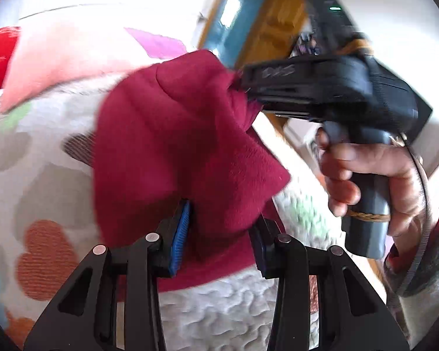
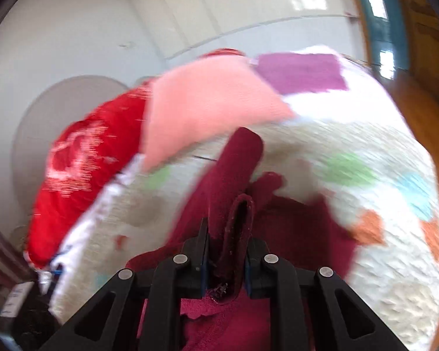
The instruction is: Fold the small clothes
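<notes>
Left wrist view: right gripper pinches the maroon cloth; left gripper spread around its lower edge

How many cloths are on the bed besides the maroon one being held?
3: a salmon-pink cloth at the far side, a purple cloth right of it, a red cloth left. More may be hidden.

Bright daylight, motion blur, fisheye-warped edges

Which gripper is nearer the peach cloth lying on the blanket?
Right. The right gripper, clamping the maroon cloth, points toward the peach cloth just ahead. The left gripper sits farther back.
</notes>
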The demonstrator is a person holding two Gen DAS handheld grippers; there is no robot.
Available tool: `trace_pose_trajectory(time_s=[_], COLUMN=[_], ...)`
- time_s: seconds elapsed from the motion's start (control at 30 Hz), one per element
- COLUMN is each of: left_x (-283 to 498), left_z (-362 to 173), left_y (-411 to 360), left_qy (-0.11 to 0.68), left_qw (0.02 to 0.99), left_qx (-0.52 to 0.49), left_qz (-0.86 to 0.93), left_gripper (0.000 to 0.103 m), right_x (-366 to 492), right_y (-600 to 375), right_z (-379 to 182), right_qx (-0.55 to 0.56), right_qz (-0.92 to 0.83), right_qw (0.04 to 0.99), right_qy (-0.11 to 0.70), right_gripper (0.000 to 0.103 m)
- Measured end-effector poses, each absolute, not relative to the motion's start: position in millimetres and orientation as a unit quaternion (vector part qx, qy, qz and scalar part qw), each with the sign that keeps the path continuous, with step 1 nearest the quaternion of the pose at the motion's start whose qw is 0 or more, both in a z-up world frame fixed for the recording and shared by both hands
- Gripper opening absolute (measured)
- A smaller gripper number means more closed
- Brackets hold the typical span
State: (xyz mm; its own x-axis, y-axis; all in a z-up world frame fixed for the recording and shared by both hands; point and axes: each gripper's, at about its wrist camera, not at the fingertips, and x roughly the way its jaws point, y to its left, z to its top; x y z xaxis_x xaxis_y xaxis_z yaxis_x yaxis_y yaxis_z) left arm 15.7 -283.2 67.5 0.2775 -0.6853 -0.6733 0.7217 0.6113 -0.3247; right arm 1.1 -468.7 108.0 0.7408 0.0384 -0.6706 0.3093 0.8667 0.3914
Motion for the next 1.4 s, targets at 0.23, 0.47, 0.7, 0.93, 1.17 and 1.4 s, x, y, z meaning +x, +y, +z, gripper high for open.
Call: trace_pose_trajectory(time_s=[0.23, 0.47, 0.7, 0.93, 1.17, 1.4], left_x=[-13.9, -13.3, 5.3, 17.6, 24.3, 45.3], left_z=[70.3, 99.3, 93.7, 62.3, 56.4, 58.7], left_y=[-281.8, -236.6, -233.6, -255.0, -253.2, -237.9], left_qy=[0.399, 0.364, 0.38, 0.403, 0.411, 0.443], left_qw=[0.781, 0.829, 0.839, 0.835, 0.836, 0.824], left_qx=[0.114, 0.128, 0.1, 0.112, 0.11, 0.024], left_qz=[-0.467, -0.405, -0.375, -0.357, -0.347, -0.353], left_gripper=[0.038, 0.038, 0.038, 0.038, 0.038, 0.052], right_x=[-32.3, -63.1, -54.9, -65.4, -85.9, -107.0], right_y=[-508.0, -489.6, -443.8, -432.3, -437.1, -446.2], right_z=[40.1, 90.6, 107.5, 67.4, 23.0, 38.9], right_qx=[0.34, 0.32, 0.27, 0.225, 0.26, 0.298], right_qz=[-0.126, -0.118, -0.079, -0.119, -0.104, -0.101], right_qw=[0.852, 0.874, 0.891, 0.873, 0.867, 0.874], right_qy=[0.378, 0.346, 0.357, 0.417, 0.412, 0.371], right_gripper=[0.018, 0.034, 0.039, 0.038, 0.037, 0.047])
